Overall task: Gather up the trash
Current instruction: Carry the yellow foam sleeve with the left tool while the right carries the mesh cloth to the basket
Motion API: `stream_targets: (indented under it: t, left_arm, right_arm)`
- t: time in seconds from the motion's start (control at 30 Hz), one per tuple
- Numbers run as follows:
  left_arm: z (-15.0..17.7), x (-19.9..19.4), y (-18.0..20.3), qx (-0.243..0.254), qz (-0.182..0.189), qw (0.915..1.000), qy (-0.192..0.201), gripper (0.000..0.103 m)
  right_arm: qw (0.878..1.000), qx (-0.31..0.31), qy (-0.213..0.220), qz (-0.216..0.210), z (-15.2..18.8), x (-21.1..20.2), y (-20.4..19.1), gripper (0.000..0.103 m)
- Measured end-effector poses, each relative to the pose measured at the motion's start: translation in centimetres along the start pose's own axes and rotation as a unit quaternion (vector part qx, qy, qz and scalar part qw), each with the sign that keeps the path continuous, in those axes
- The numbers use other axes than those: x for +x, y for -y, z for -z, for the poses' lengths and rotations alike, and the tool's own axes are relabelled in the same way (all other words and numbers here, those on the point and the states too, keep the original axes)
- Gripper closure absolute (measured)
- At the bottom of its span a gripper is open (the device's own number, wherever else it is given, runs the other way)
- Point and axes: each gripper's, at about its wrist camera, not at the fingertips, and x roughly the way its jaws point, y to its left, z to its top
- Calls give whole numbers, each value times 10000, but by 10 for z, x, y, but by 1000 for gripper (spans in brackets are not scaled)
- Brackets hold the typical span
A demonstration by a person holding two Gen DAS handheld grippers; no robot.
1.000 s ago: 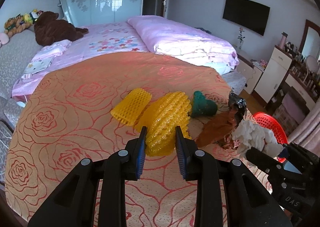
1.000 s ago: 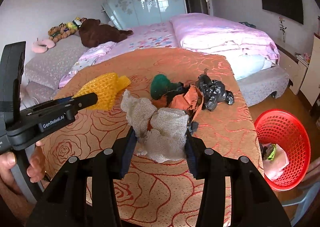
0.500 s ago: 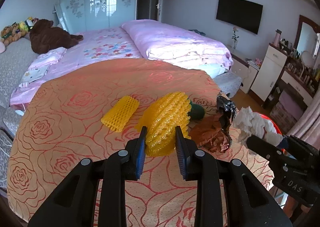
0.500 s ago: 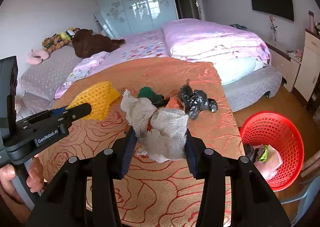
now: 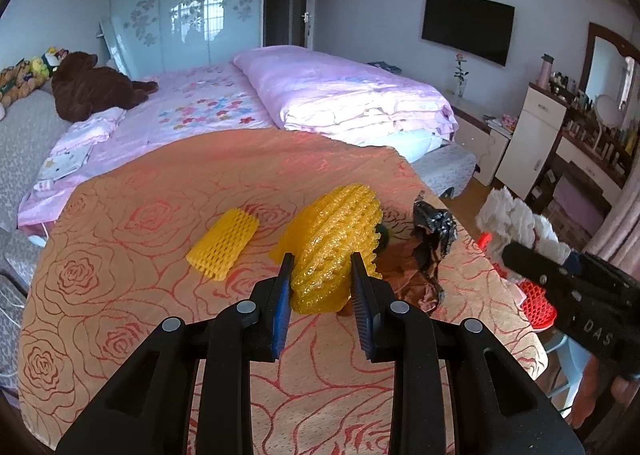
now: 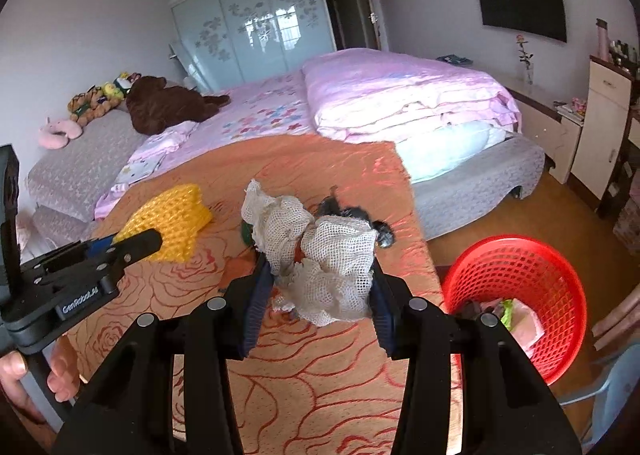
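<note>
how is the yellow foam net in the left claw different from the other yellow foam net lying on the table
The held yellow foam net is pinched in the left claw and lifted; the flat yellow foam net lies loose on the tablecloth. The held one is bulged into a rounded bundle; the lying one is a flattened rectangle. The held one looks bulkier. Both share the same yellow mesh foam.

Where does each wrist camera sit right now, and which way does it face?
Left wrist: on the left gripper, facing across the table toward the bed; its fingers clamp yellow foam net.
Right wrist: on the right gripper, same heading; its fingers clamp white mesh, a hand shows at left.
Shared: each sees the other gripper, black bag, red basket.
</note>
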Motion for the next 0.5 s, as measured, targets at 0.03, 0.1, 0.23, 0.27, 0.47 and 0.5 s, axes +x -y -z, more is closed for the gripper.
stream_targets:
  t: [0.03, 0.1, 0.23, 0.27, 0.47, 0.5]
  left_arm:
    - [-1, 0, 2, 18, 7, 10000, 5, 77]
    - [-3, 1, 5, 58, 24, 10000, 11, 77]
    - [-5, 2, 11, 141, 72, 9999, 11, 77]
    - [-6, 2, 14, 159, 83, 9998, 14, 77]
    - [-14, 6, 35, 331, 207, 9992, 23, 77]
    - [-15, 7, 38, 357, 234, 9991, 18, 77]
  right_arm:
    - [10000, 8, 18, 27, -2, -1, 2, 59]
    - [10000, 21, 45, 87, -5, -2, 8, 59]
    - [9997, 36, 98, 201, -10, -5, 16, 59]
    - [9996, 37, 121, 235, -11, -7, 18, 59]
    - [9990, 66, 182, 408, -16, -11, 32, 59]
    - [9988, 85, 193, 448, -17, -12, 35, 59]
